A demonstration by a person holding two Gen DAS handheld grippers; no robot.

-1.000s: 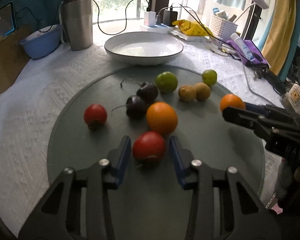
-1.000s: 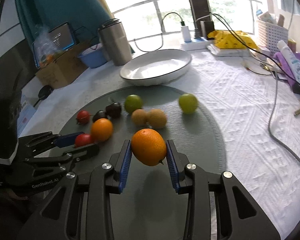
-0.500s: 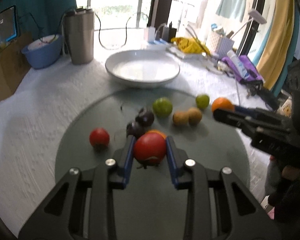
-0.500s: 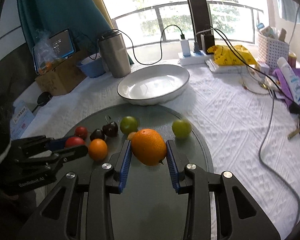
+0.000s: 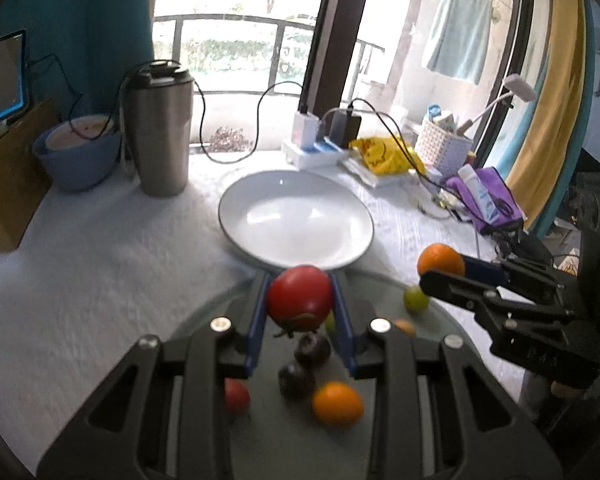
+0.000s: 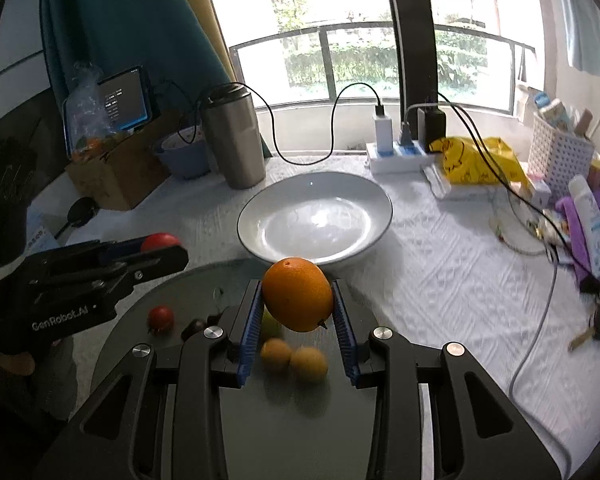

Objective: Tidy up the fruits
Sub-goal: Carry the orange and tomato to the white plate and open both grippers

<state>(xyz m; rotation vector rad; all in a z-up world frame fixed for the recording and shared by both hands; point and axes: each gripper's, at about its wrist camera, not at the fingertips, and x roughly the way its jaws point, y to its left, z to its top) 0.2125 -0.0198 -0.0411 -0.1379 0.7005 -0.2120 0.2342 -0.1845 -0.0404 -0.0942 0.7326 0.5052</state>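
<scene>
Above the mat's far edge, both claws carry fruit clear of the surface. Left gripper (image 5: 300, 312) is clamped on a tomato (image 5: 299, 297); right gripper (image 6: 298, 312) is clamped on an orange (image 6: 298, 295). Each fruit sits between the pads near the tips. Step looks like transport to the bowl (image 6: 380, 216), which stands just past the mat (image 6: 300, 420), empty. Next: carry forward over the rim, lower, release gently so nothing rolls. Other fruit waits on the mat.
</scene>
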